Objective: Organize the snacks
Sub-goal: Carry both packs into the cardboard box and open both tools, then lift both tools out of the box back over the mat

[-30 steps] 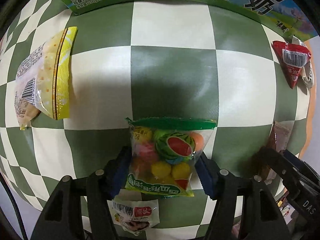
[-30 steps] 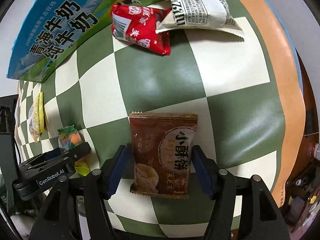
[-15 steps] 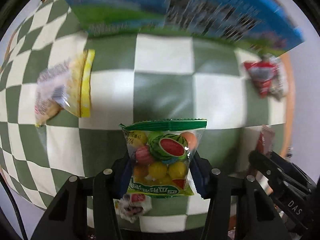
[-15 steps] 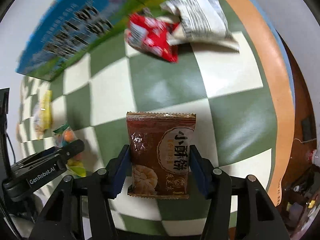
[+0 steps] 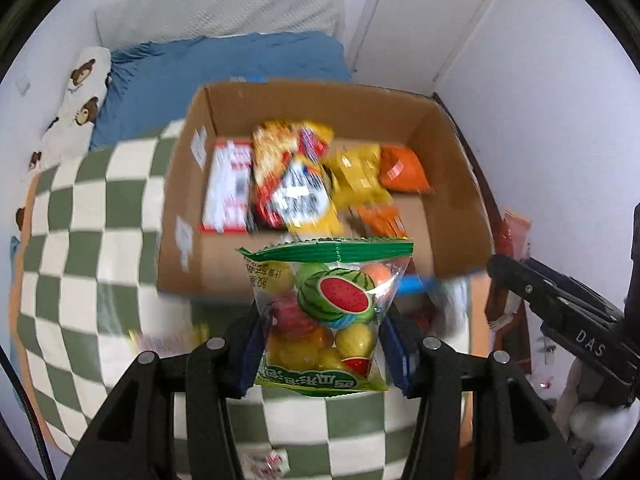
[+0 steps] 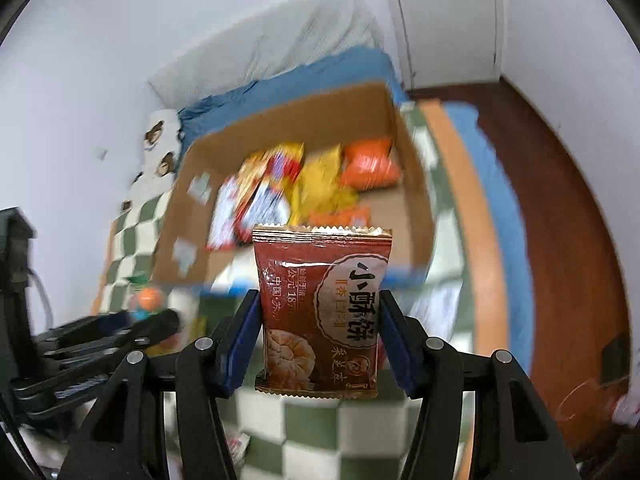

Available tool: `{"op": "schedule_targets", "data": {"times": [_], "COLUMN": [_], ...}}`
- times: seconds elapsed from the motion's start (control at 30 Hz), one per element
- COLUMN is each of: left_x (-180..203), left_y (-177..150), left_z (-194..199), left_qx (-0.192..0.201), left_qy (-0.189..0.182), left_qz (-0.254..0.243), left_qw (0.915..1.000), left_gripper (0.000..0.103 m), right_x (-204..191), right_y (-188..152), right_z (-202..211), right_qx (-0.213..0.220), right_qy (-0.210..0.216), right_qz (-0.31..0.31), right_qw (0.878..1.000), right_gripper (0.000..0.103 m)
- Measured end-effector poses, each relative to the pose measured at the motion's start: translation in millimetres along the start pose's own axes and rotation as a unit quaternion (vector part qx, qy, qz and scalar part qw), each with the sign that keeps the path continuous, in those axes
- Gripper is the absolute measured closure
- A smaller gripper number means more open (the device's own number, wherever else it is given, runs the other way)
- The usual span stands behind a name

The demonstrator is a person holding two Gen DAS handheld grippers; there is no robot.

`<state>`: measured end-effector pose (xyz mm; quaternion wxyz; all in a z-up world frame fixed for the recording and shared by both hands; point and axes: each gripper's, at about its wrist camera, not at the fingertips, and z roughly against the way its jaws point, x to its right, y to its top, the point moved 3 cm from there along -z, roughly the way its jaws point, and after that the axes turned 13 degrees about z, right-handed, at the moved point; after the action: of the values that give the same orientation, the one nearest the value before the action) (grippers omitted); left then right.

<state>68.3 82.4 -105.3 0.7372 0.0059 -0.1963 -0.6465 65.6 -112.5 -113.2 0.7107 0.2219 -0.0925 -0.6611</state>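
Observation:
My left gripper (image 5: 322,344) is shut on a clear candy bag with a green top and a watermelon picture (image 5: 326,312), held in the air before an open cardboard box (image 5: 452,216). My right gripper (image 6: 320,336) is shut on a brown biscuit packet (image 6: 322,312), also lifted and facing the same box (image 6: 412,184). Several snack packets, red, yellow and orange, lie in the box (image 5: 304,184). The left gripper also shows at the left of the right wrist view (image 6: 100,336), and the right gripper at the right of the left wrist view (image 5: 568,320).
The box stands on a green-and-white checkered cloth (image 5: 80,240). A small packet (image 5: 268,460) lies on the cloth below my left gripper. Behind the box are a bed with blue bedding (image 5: 224,64), white walls and a door (image 5: 400,8). Wooden floor (image 6: 560,200) lies to the right.
Both grippers have lifted their packets off the cloth and tilted up, so the views went from looking down at the table to facing the open box and the room.

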Motion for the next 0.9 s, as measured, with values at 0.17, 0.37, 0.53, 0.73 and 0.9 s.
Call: {"op": "schedule_targets", "data": {"times": [0.17,0.37,0.53,0.73,0.9], "left_x": [-11,-30,-45,-50,-47], "left_y": [46,71,76,69,66], "left_z": [-28,-72,-107,-126,-119], "left_qx": [-0.017,-0.057,-0.097,-0.108,-0.096], "left_qy": [0.024,0.064,0.084,0.086,0.078], "left_qz": [0.014,0.024,0.041,0.047,0.047], "left_qw": [0.9995,0.9960,0.9908,0.9893,0.9912], "left_gripper": [0.054,0.054,0.054,0.031,0.026], "right_x": [22,35,36,37,33], "right_y": [41,54,49,40,42], "right_z": [-33,-73,-112,-134,-136], "right_qx": [-0.030,-0.070,-0.131,-0.161,-0.159], "right_qy": [-0.012,-0.024,-0.027,-0.040,-0.039], "right_qz": [-0.004,-0.005,-0.003,0.012,0.010], "right_qw": [0.999,0.997,0.991,0.986,0.986], "right_gripper": [0.043,0.043,0.040,0.022,0.016]}}
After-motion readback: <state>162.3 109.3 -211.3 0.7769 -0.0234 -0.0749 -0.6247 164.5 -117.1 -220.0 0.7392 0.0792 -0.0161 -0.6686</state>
